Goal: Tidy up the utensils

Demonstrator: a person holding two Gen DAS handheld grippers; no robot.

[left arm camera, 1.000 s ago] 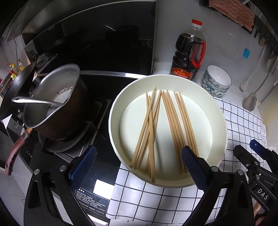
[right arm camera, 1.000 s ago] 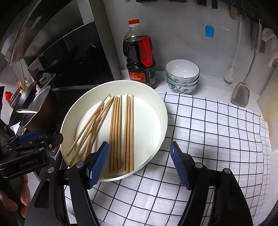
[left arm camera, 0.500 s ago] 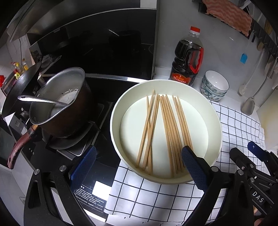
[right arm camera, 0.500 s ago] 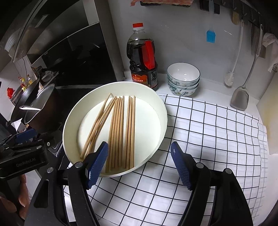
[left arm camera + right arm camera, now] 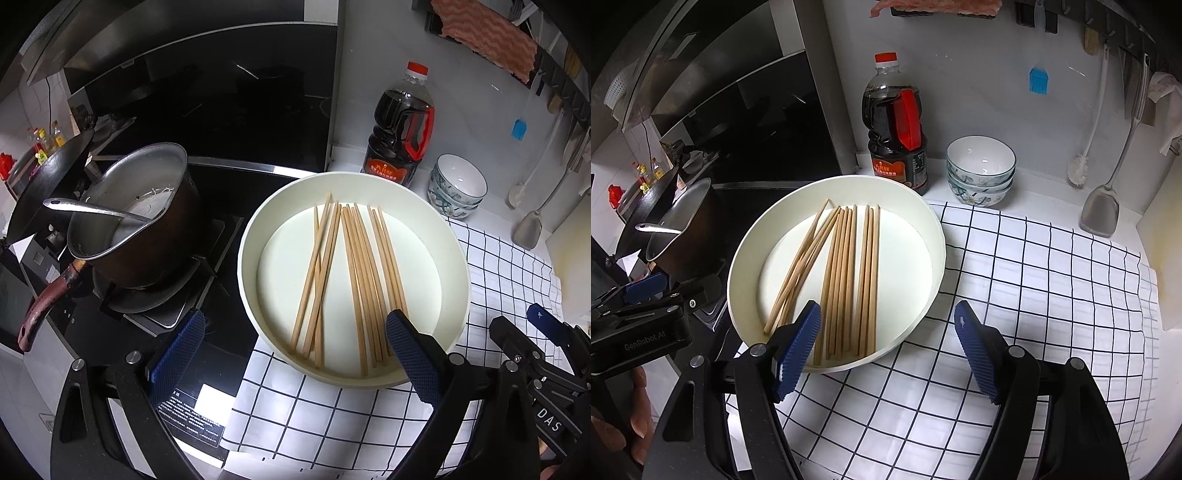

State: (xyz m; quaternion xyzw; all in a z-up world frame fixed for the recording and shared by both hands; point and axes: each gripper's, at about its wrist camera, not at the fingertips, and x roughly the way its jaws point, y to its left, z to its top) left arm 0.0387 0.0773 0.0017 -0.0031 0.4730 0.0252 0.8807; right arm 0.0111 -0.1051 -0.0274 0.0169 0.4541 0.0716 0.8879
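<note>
A checked cloth [image 5: 1015, 280] covers the counter beside the stove [image 5: 207, 295] (both grippers' fingers [image 5: 798, 343] apart, empty).

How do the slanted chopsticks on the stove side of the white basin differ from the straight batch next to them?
The slanted wooden chopsticks cross one another and fan apart; the straight wooden chopsticks lie parallel, side by side. The slanted group has fewer sticks than the straight batch. The slanted ones lie nearer the stove-side wall of the round white basin; the straight ones fill its middle. Both look like the same plain wood and lie flat, untouched.
</note>
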